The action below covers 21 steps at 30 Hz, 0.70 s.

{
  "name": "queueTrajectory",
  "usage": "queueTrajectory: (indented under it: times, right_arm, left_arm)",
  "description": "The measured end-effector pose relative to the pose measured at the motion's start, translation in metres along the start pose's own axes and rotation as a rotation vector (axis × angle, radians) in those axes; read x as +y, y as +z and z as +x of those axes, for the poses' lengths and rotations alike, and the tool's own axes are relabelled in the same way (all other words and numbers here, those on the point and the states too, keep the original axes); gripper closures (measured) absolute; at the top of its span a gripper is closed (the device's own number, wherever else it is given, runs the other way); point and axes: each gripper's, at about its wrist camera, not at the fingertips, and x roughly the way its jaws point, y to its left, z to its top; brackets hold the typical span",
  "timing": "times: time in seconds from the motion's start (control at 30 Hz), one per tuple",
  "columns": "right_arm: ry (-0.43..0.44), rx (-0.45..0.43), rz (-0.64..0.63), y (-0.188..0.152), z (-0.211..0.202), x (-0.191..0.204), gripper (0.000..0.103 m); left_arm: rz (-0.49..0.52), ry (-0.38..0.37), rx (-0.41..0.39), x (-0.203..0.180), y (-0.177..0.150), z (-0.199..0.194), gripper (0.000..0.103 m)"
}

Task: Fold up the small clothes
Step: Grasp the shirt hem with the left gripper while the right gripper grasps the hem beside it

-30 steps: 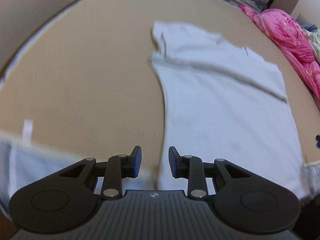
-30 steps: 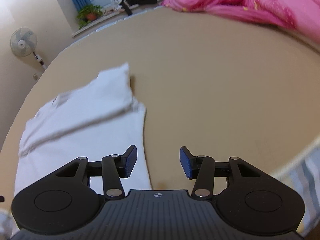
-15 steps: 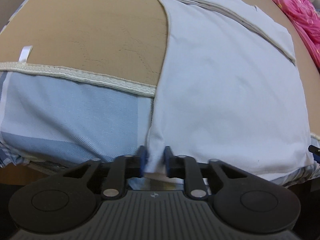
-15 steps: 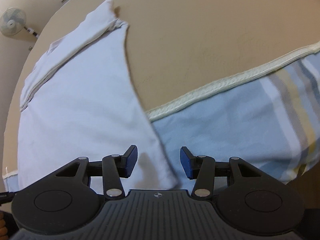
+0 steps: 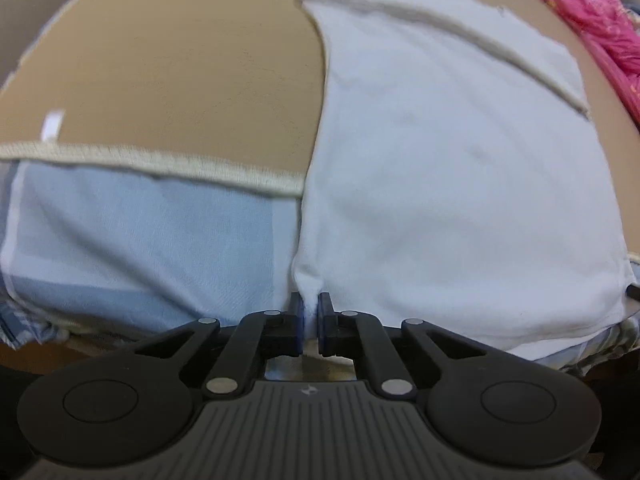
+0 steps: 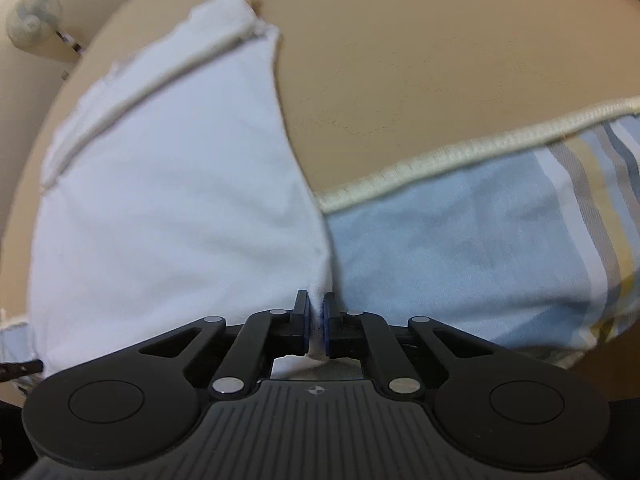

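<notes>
On the tan bed, my left hand-held gripper and right hand-held gripper each pinch, nearly closed, a near hem corner of the white cotton T-shirt, ready to fold it away.

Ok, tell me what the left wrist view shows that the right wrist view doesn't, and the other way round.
Only the left wrist view shows the pink quilt at the far right and a small white tag on the tan sheet.

Only the right wrist view shows the fan by the wall and the yellow and grey stripes on the bedding.

Both show the white shirt laid flat, each gripper, left gripper and right gripper, with jaws shut on a near bottom corner, and the cream piping along the bed's edge.
</notes>
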Motion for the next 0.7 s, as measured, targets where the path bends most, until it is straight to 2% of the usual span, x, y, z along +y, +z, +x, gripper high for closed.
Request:
queueTrajectory:
  times: [0.1,0.17,0.27,0.33,0.4,0.43,0.5,0.53,0.6,0.67,0.7]
  right_arm:
    - [0.067,-0.120,-0.006,0.003,-0.025,0.002,0.098]
    - [0.098,-0.141,0.019,0.003,-0.031,-0.003,0.098]
    - [0.054,-0.050,0.068,0.001,-0.013,-0.013,0.097]
    - [0.027,0.015,0.079,0.002,0.002,-0.015,0.094]
    - [0.011,0.042,0.076,0.002,0.011,-0.013,0.093]
    - [0.001,0.048,0.075,0.001,0.013,-0.010,0.087]
    - [-0.005,0.054,0.071,0.000,0.015,-0.010,0.087]
    - [-0.006,0.054,0.066,0.000,0.014,-0.009,0.087]
    - [-0.010,0.053,0.052,-0.001,0.014,-0.008,0.087]
    - [-0.015,0.052,0.030,-0.002,0.015,-0.003,0.090]
    - [-0.016,0.046,0.018,-0.002,0.014,-0.001,0.096]
  left_arm:
    - [-0.015,-0.034,-0.085,0.002,-0.005,-0.023,0.097]
    - [-0.033,-0.040,-0.090,0.002,-0.008,-0.027,0.096]
    - [-0.042,-0.014,-0.016,0.000,-0.007,-0.009,0.094]
    - [-0.045,0.013,0.029,-0.001,-0.006,0.001,0.077]
    - [-0.052,0.024,0.061,-0.003,-0.006,0.010,0.074]
    - [-0.050,0.023,0.059,-0.004,-0.006,0.010,0.074]
    - [-0.044,0.021,0.044,-0.005,-0.006,0.008,0.077]
    - [-0.045,0.021,0.033,-0.005,-0.007,0.007,0.087]
    - [-0.039,0.014,0.016,-0.003,-0.010,0.002,0.096]
    - [-0.009,0.019,-0.005,-0.007,-0.013,-0.002,0.096]
    - [0.005,0.025,-0.017,-0.006,-0.016,-0.006,0.096]
